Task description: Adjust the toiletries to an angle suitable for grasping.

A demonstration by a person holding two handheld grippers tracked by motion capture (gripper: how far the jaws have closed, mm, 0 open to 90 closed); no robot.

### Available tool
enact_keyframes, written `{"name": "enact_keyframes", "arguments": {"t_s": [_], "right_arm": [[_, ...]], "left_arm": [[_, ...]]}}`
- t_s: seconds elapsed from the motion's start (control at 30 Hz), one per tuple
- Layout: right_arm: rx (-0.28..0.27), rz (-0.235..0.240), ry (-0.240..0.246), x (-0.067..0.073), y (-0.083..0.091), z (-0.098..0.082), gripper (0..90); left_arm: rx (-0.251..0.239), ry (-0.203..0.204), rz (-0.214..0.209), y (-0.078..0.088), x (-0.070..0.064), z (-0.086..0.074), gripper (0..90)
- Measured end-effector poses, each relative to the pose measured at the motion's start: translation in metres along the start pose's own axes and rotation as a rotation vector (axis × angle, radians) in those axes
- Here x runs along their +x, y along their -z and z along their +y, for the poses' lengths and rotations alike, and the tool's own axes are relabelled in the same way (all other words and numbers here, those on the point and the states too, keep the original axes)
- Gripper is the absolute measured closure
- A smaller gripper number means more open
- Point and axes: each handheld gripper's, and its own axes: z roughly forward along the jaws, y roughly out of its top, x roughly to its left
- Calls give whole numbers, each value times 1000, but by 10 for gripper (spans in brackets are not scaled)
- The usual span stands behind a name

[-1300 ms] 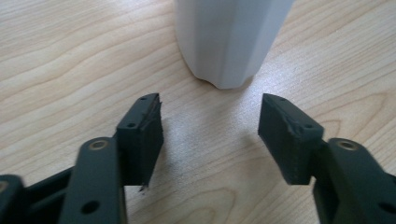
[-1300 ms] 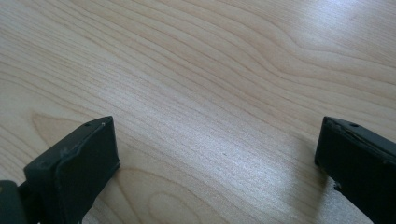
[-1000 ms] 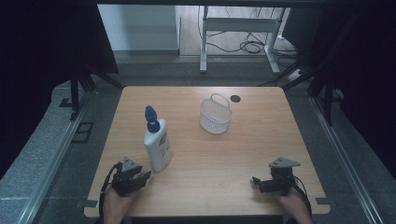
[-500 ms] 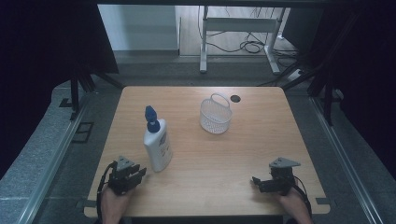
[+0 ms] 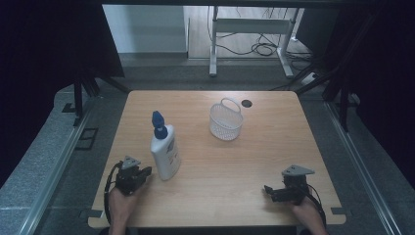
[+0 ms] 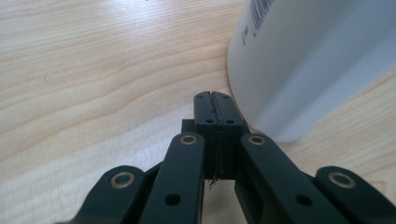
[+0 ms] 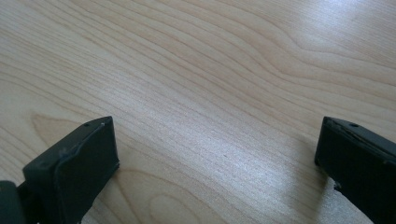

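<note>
white bottle [image 5: 165,155] stood upright, likely rigid, slick; best gripped mid-body. left gripper [image 6: 215,100] jaws pressed together beside it; right gripper [image 7: 217,154] jaws wide.

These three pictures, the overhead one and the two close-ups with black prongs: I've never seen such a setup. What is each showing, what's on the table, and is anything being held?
No robot here: a person holds a two-jaw gripper in each hand. The high view looks down on a wooden table, with the left gripper and right gripper near its front edge. On it stand a white bottle with a blue cap and, farther back, a small white wire basket.

Each close-up comes from a camera riding on a gripper. In the left gripper view the jaws are pressed together, empty, right beside the bottle's base. In the right gripper view the jaws stand wide apart over bare wood. Nothing is held.
</note>
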Motion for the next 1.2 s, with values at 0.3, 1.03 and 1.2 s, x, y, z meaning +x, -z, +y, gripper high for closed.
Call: {"name": "enact_keyframes", "arguments": {"t_s": [0.3,1.03,1.2], "right_arm": [[-2,-1,1,0,-1,0,0],[-1,-1,1,1,-1,1,0],[-1,1,2,1,-1,1,0]], "left_arm": [[-11,-43,17,-13,0,12,892],[23,-93,-18,-27,-17,19,892],[29,-106,-22,-29,-20,20,892]]}}
